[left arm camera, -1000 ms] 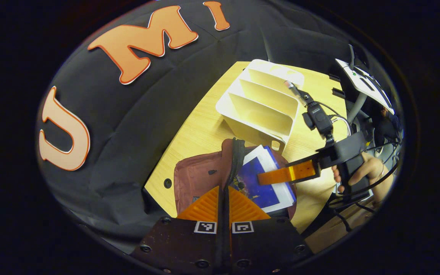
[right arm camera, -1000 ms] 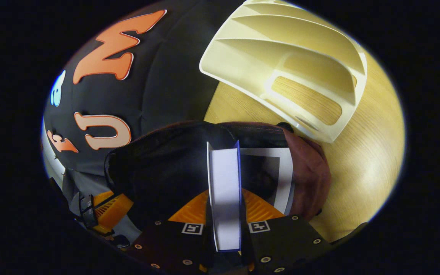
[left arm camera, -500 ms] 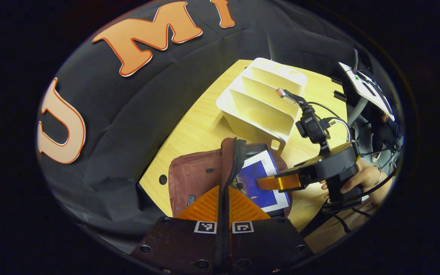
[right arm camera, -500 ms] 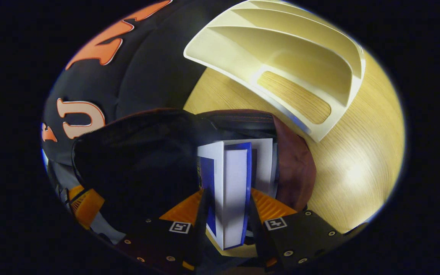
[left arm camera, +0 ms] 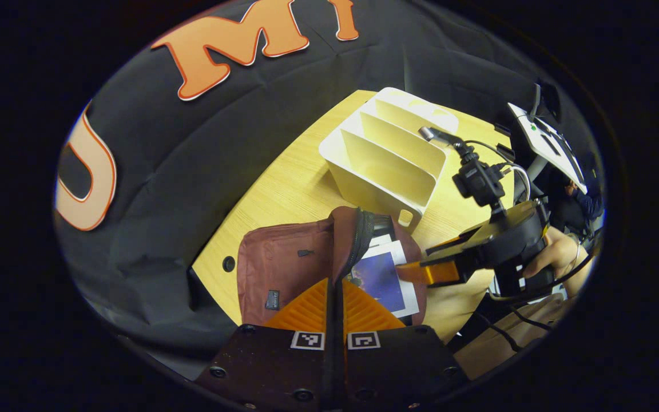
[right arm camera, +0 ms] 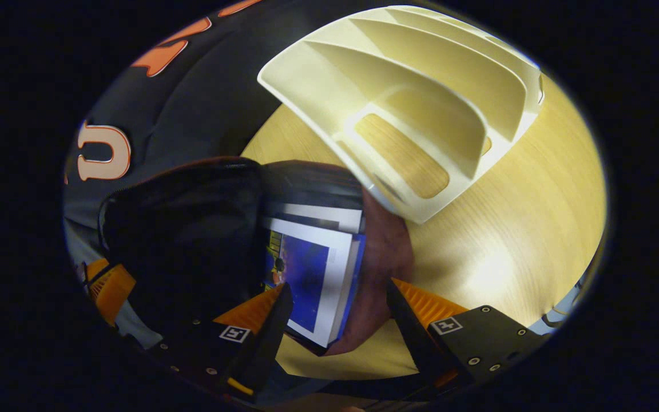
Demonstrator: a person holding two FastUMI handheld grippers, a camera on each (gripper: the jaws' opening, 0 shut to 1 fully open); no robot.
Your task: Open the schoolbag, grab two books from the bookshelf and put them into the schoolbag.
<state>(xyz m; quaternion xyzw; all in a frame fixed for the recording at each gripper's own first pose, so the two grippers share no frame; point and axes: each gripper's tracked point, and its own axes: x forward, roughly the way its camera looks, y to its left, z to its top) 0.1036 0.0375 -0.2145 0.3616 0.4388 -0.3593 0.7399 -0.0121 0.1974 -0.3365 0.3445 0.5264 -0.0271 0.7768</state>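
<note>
Left gripper [left arm camera: 335,292]: clenched on the schoolbag's [left arm camera: 284,266] raised flap, apparently at the zipper edge.
Right gripper [right arm camera: 335,312]: fingers spread, gripping nothing.
Books [right arm camera: 312,274]: lay inside the bag.
Bookshelf [right arm camera: 415,109]: just beside it on the table [right arm camera: 524,229].

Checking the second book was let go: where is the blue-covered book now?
In the right gripper view the blue-covered book lies in the open schoolbag on another book, between the spread fingers of the right claw, near the bookshelf.
</note>
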